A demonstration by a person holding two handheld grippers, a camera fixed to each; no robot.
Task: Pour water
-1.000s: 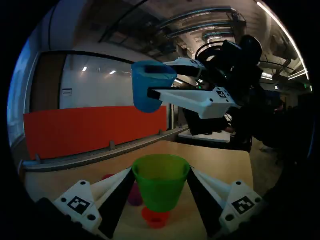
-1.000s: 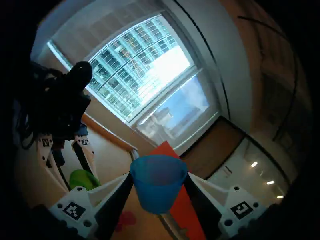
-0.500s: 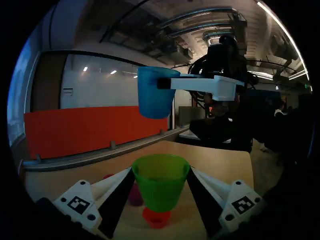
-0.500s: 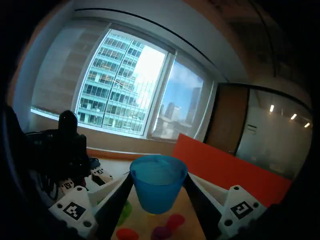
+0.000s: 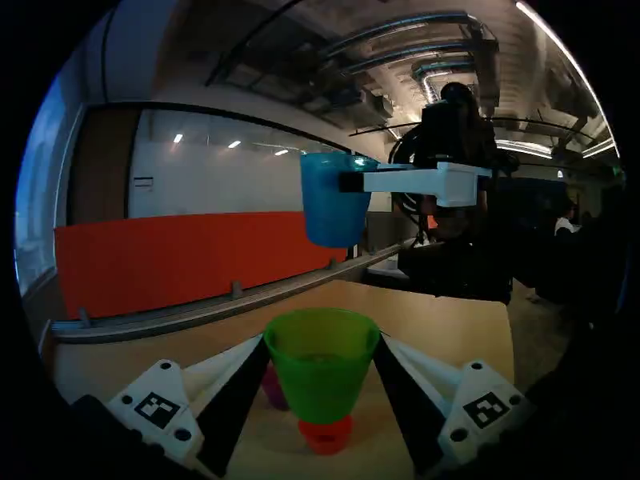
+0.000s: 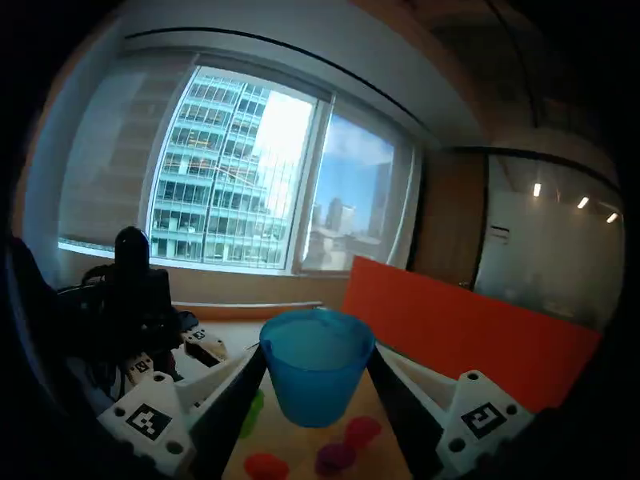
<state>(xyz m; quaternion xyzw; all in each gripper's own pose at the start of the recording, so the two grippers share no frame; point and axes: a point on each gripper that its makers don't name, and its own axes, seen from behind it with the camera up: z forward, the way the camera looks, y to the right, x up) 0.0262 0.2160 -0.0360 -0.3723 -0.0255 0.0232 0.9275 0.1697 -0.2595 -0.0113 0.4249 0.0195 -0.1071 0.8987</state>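
Left gripper (image 5: 320, 378) is clamping a green cup (image 5: 322, 352) over a red cup (image 5: 326, 434) and purple cup (image 5: 274, 390) on the table (image 5: 448, 328) — right gripper (image 6: 318, 394) is squeezing a blue cup (image 6: 318, 368), window (image 6: 240, 176) glowing beyond.

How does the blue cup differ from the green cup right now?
The blue cup is clamped in the right gripper, while the green cup is clamped in the left gripper. The blue cup is held high above the table; the green cup sits lower, nearer the tabletop. Both are upright, tapered plastic cups, each pressed between two fingers.
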